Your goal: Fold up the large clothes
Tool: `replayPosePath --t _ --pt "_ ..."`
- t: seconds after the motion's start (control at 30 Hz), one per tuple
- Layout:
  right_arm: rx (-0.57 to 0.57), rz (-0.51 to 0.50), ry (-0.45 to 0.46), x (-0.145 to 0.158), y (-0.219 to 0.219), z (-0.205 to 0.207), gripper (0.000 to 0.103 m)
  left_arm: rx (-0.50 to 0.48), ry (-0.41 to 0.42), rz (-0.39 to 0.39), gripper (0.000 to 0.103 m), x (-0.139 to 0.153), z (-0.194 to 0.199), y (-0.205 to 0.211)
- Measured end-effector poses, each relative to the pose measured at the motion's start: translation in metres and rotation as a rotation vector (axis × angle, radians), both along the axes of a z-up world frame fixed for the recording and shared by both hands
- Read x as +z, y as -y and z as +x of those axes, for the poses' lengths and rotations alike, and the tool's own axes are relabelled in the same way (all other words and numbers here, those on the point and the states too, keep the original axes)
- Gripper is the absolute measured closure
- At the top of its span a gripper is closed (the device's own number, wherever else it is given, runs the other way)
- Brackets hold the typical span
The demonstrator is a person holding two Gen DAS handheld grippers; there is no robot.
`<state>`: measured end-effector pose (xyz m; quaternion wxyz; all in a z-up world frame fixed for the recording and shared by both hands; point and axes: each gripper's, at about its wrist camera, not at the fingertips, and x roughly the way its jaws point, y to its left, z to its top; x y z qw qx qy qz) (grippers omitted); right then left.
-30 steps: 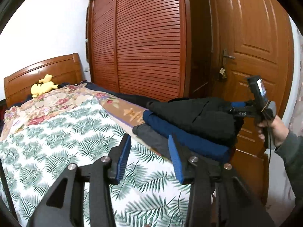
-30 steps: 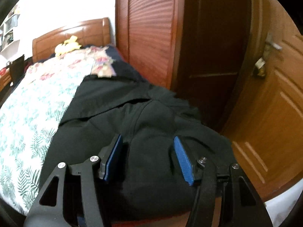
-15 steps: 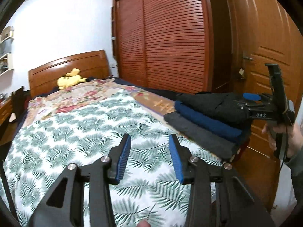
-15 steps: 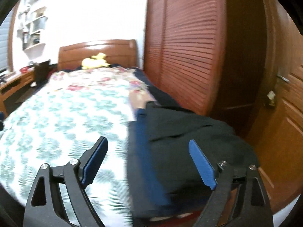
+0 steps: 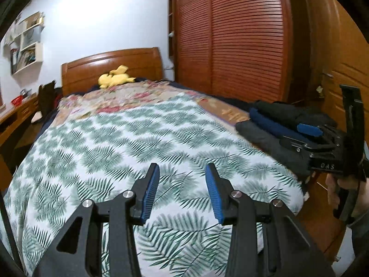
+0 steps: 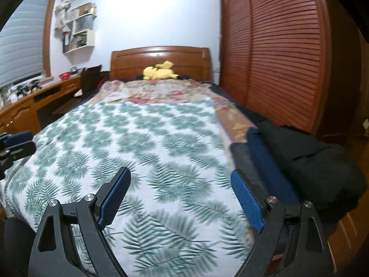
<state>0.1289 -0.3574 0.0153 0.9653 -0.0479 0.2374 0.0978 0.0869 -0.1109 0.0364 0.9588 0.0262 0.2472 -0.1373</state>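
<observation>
A stack of three folded clothes lies at the bed's right edge: a black one [image 6: 309,159] on top, a navy one [image 6: 260,152] under it, a grey one [image 5: 260,136] at the bottom. It also shows in the left wrist view [image 5: 283,115]. My left gripper [image 5: 182,191] is open and empty over the leaf-print bedcover [image 5: 129,143]. My right gripper [image 6: 181,198] is open wide and empty, just left of the stack; it also shows in the left wrist view [image 5: 322,143] beside the stack.
A yellow plush toy [image 6: 160,71] lies by the wooden headboard [image 6: 159,57]. A slatted wardrobe [image 6: 276,46] and a door [image 5: 341,69] stand to the right. A wooden desk [image 6: 27,108] runs along the left wall.
My right gripper has let go of the black garment, opened wider and pulled back left off the stack. Both views have swung left toward the middle of the bed.
</observation>
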Motion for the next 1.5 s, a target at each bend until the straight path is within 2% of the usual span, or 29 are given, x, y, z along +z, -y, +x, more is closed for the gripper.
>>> replayPosePath --t 0.33,0.57,0.8,0.93,1.07,1.5 --pt "0.100 0.082 -0.058 -0.045 -0.071 -0.011 0.013 0.178 -0.045 0.007 0.063 -0.046 -0.032 -0.057" --pt "0.138 0.105 -0.073 -0.058 -0.102 -0.034 0.013 0.273 -0.046 -0.006 0.063 -0.051 -0.065 -0.095" --pt "0.175 0.128 -0.055 -0.053 -0.125 -0.058 0.013 0.334 -0.011 -0.021 0.063 -0.041 -0.094 -0.122" --pt "0.196 0.135 -0.012 -0.040 -0.136 -0.072 0.013 0.355 0.030 -0.019 0.063 -0.030 -0.107 -0.129" --pt "0.209 0.134 0.026 -0.030 -0.142 -0.083 0.013 0.362 0.049 -0.012 0.063 -0.023 -0.110 -0.131" --pt "0.218 0.146 0.069 -0.019 -0.144 -0.094 0.013 0.354 0.069 -0.025 0.063 -0.021 -0.117 -0.129"
